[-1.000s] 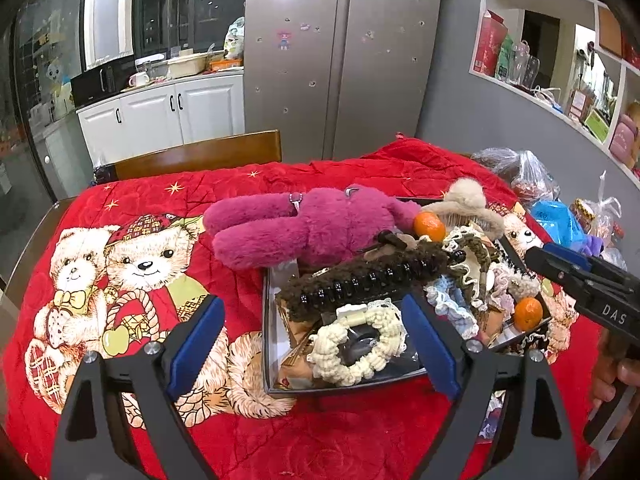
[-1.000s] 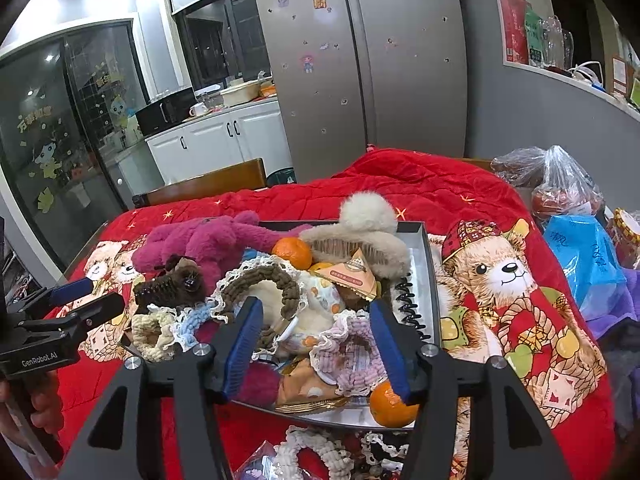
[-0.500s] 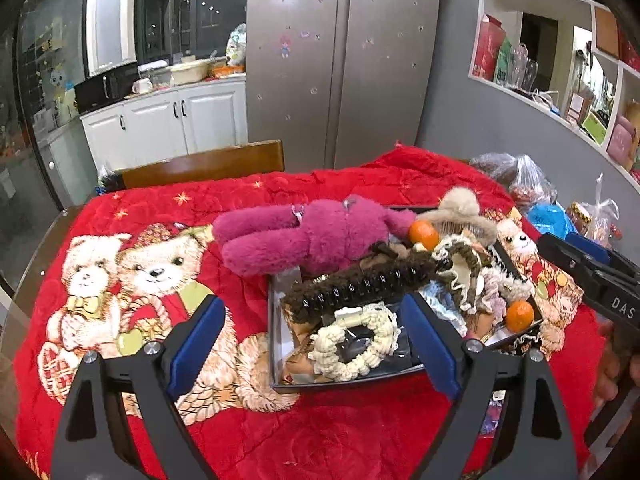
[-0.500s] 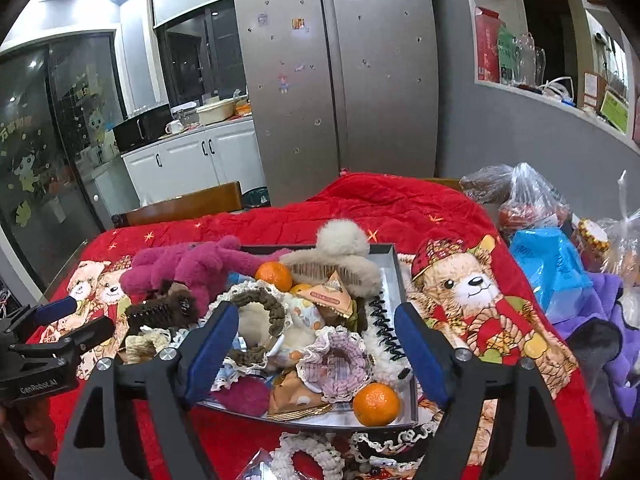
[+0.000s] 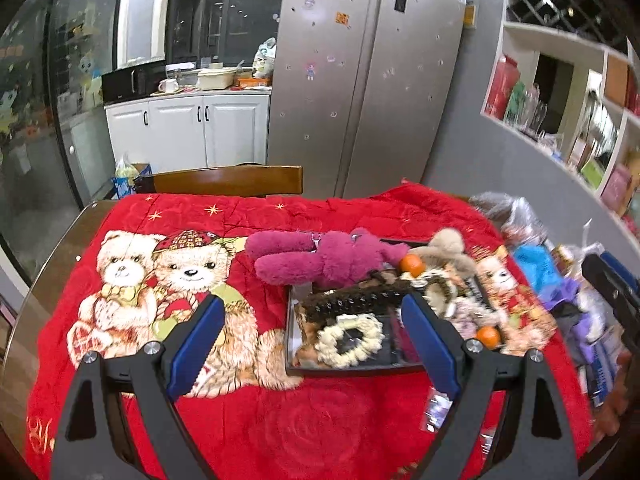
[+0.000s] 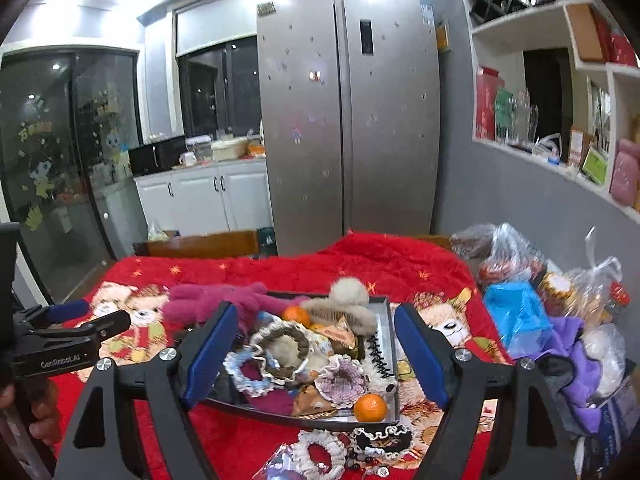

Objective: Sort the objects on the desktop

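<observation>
A dark metal tray (image 5: 352, 369) (image 6: 390, 322) on the red bear blanket is piled with scrunchies, hair clips and small oranges. A magenta plush toy (image 5: 320, 256) (image 6: 208, 300) lies across its far left corner. A cream scrunchie (image 5: 350, 340) and a brown claw clip (image 5: 352, 300) lie at the tray's left end. An orange (image 6: 370, 407) sits at the near right corner. My left gripper (image 5: 312, 344) is open and empty, above and short of the tray. My right gripper (image 6: 316, 352) is open and empty, above the tray's near side.
Loose scrunchies (image 6: 320, 450) lie on the blanket in front of the tray. Plastic bags and purple cloth (image 6: 560, 320) crowd the table's right edge. A wooden chair (image 5: 224, 180) stands behind the table, with a fridge (image 5: 360, 80) beyond.
Both grippers have pulled back and risen away from the tray, so it looks smaller and lower. The right gripper's jaws have opened wider. Nothing was picked up.
</observation>
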Demonstrator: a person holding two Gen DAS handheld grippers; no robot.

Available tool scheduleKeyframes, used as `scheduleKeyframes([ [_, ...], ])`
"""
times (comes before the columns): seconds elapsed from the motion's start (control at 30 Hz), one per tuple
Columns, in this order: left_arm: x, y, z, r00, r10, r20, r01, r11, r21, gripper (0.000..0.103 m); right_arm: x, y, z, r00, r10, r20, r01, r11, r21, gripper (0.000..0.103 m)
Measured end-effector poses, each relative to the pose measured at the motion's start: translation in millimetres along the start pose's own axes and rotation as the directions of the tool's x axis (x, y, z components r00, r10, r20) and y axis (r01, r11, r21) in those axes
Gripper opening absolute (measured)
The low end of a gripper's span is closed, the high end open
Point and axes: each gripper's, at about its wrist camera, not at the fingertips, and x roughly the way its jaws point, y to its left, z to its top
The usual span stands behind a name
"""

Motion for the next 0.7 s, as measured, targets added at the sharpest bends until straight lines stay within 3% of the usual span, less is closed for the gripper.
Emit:
scheduleKeyframes([
  [0.07,-27,-1,-3,0.999,-0.035,0.037,0.035,0.999,-0.006,0.094,-24,3,5,1.000,-0.004,0.020,0.005,1.000,-0.003,0.083],
  [0.13,-64,-6,-10,0.995,-0.021,0.096,0.020,1.000,0.009,0.102,-51,7,5,0.999,0.002,0.044,-0.002,1.000,-0.012,0.083],
  [0.2,-93,-12,-19,0.989,0.002,0.145,-0.005,1.000,0.019,0.102,-80,12,5,0.998,-0.007,0.068,0.010,0.999,-0.042,0.083],
  [0.3,-141,-22,-40,0.980,-0.018,0.197,0.009,0.999,0.047,0.102,-121,20,0,0.993,-0.050,0.103,0.058,0.996,-0.074,0.084],
  [0.47,-205,-32,-110,0.963,0.025,0.269,-0.044,0.997,0.067,0.102,-177,27,-39,0.989,-0.058,0.136,0.068,0.995,-0.068,0.090],
  [0.6,-238,-32,-180,0.965,0.032,0.262,-0.050,0.997,0.062,0.102,-204,24,-91,0.993,-0.060,0.102,0.059,0.998,0.009,0.090],
  [0.7,-256,-30,-219,0.967,0.067,0.245,-0.083,0.995,0.054,0.102,-213,25,-123,0.997,-0.051,0.060,0.051,0.999,0.000,0.090],
])
